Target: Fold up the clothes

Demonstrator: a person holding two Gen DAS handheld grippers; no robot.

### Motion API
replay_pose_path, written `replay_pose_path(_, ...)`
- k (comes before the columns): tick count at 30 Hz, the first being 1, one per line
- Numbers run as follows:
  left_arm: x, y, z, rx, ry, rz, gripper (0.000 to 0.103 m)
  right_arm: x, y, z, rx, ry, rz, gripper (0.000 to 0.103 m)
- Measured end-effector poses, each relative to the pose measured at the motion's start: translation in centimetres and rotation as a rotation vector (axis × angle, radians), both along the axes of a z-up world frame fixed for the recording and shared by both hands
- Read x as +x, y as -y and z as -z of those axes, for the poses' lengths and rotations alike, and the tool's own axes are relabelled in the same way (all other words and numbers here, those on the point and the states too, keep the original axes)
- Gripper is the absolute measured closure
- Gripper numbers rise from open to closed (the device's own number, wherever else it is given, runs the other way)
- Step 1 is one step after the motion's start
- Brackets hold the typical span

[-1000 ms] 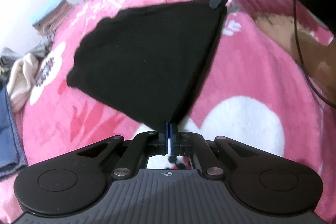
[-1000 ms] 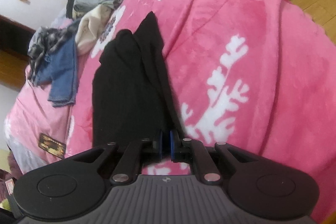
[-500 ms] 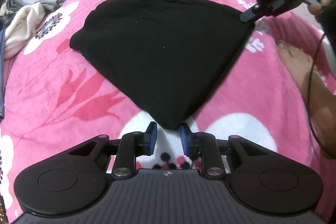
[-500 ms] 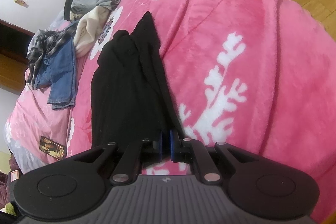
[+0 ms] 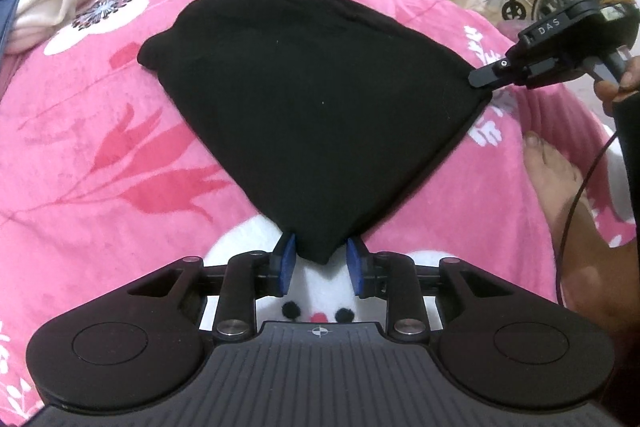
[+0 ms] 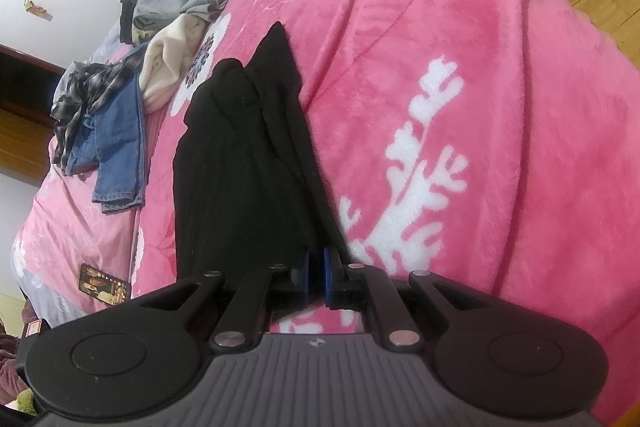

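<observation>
The left gripper (image 5: 321, 261) points steeply down, its jaws opening — blue pads (image 5: 286, 263) stand apart on either side of a cloth corner without pressing it. The right gripper (image 5: 480, 79), at the far right, is clamped tight on cloth, held by a hand (image 5: 618, 83). A bare foot (image 5: 560, 171) rests nearby.

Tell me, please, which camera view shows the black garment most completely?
The left wrist view: the black garment lies spread on the pink blanket with nearly its whole outline visible, one corner between the opening left tool, another pinched by the right tool. The right wrist view sees it edge-on, as a narrow foreshortened strip.
</observation>
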State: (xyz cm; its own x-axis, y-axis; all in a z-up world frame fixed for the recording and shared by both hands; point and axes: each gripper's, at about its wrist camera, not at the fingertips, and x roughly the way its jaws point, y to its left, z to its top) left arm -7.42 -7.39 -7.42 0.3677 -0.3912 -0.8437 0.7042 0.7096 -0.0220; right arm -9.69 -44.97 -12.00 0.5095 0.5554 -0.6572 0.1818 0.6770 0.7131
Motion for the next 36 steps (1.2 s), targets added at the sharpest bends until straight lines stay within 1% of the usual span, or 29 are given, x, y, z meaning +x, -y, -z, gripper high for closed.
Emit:
replay_pose_path(2, -0.1, -0.1, -0.1, 0.008, 0.018, 0.0, 0.077, 0.0, 0.0, 0.0, 0.001, 0.001, 0.001, 0.096)
replay_pose_path(4, -0.1, -0.1, 0.0, 0.04, 0.022, 0.009, 0.091, -0.1, 0.0, 0.0, 0.001, 0.002, 0.002, 0.096)
replay_pose_path(7, -0.6, 0.2, 0.4, 0.105, 0.036, 0.053, 0.097, -0.1, 0.0, -0.1, -0.007, 0.005, -0.003, 0.096)
replay_pose_path(10, -0.9, 0.5, 1.0, 0.172, 0.022, 0.089, 0.098, 0.0, -0.1, -0.2, -0.023, 0.009, -0.014, 0.096)
replay_pose_path(14, -0.5, 0.0, 0.6, 0.152, -0.006, 0.067, 0.093, 0.0, -0.1, -0.8, -0.042, 0.017, -0.034, 0.094)
replay_pose_path(15, -0.3, -0.2, 0.4, 0.144, 0.002, 0.054, 0.084, -0.2, 0.1, -1.1, -0.047, 0.023, -0.036, 0.093)
replay_pose_path(16, -0.2, -0.3, 0.2, 0.143, 0.012, 0.04, 0.081, -0.3, 0.3, -1.5, -0.052, 0.029, -0.038, 0.092)
replay_pose_path(22, 0.8, -1.2, -0.5, 0.156, 0.051, -0.07, 0.081, -1.2, 3.1, -3.9, -0.079, 0.09, 0.018, 0.091)
replay_pose_path(25, 1.2, -1.3, -1.1, 0.131, 0.081, -0.105, 0.081, -0.9, 2.4, -5.0, -0.094, 0.137, -0.028, 0.091)
replay_pose_path(27, 1.4, -1.3, -1.6, 0.084, 0.099, -0.105, 0.081, -0.5, 1.1, -5.4, -0.111, 0.164, -0.082, 0.091)
replay_pose_path(30, 1.7, -1.3, -1.8, 0.024, 0.084, -0.109, 0.081, 0.1, -1.3, -5.3, -0.146, 0.184, -0.166, 0.092)
replay_pose_path(32, 1.8, -1.3, -1.8, -0.005, 0.076, -0.12, 0.081, 0.5, -2.7, -4.6, -0.195, 0.177, -0.216, 0.092)
replay_pose_path(33, 1.9, -1.3, -1.8, -0.025, 0.07, -0.125, 0.081, 0.6, -3.0, -3.9, -0.226, 0.151, -0.231, 0.092)
replay_pose_path(34, 2.0, -1.4, -1.8, -0.055, 0.056, -0.125, 0.081, 0.8, -3.3, -3.2, -0.258, 0.124, -0.245, 0.097)
replay_pose_path(35, 2.1, -1.5, -1.7, -0.091, 0.035, -0.121, 0.081, 1.0, -3.6, -2.5, -0.29, 0.097, -0.259, 0.098)
replay_pose_path(36, 2.2, -1.5, -1.6, -0.122, 0.016, -0.116, 0.08, 1.0, -3.5, -2.7, -0.285, 0.097, -0.255, 0.098)
